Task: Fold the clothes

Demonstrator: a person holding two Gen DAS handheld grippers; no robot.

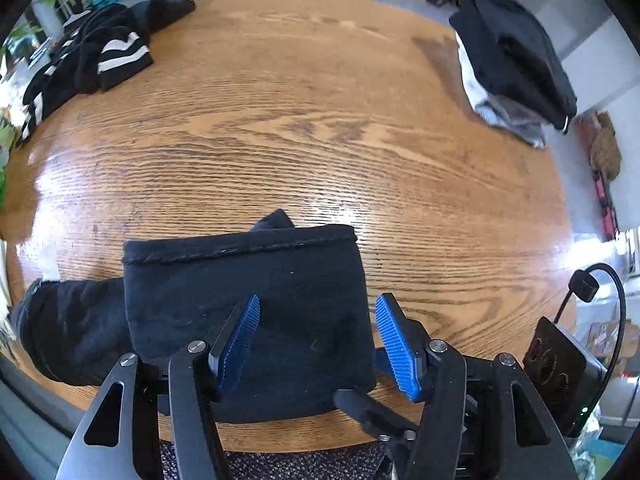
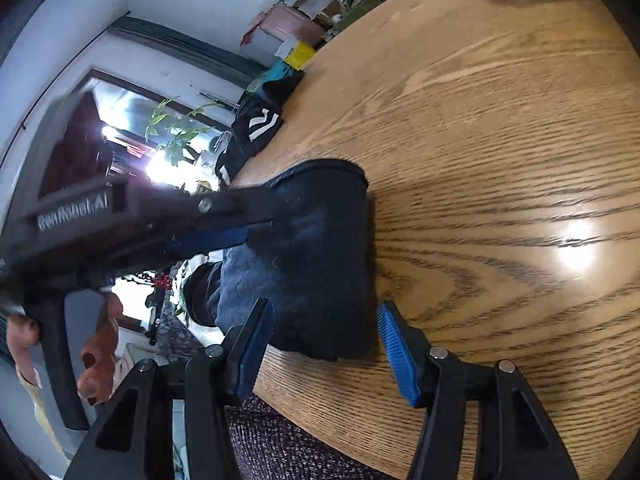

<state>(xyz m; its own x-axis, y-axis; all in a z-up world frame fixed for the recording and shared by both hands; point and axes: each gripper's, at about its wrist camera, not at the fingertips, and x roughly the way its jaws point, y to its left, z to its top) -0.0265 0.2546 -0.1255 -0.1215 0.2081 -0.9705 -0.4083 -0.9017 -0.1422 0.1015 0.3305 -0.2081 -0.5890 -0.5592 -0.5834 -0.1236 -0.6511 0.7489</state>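
A folded dark navy garment lies at the near edge of the round wooden table, with part of it trailing off to the left. My left gripper is open, its blue pads spread above the garment's near right part. In the right wrist view the same garment lies at the table edge. My right gripper is open around the garment's near corner. The left gripper's fingers reach over the garment from the left there.
A heap of black clothes with white stripes lies at the far left of the table. A stack of folded black, white and grey clothes sits at the far right. The right gripper's body and cable are at the near right. Room clutter surrounds the table.
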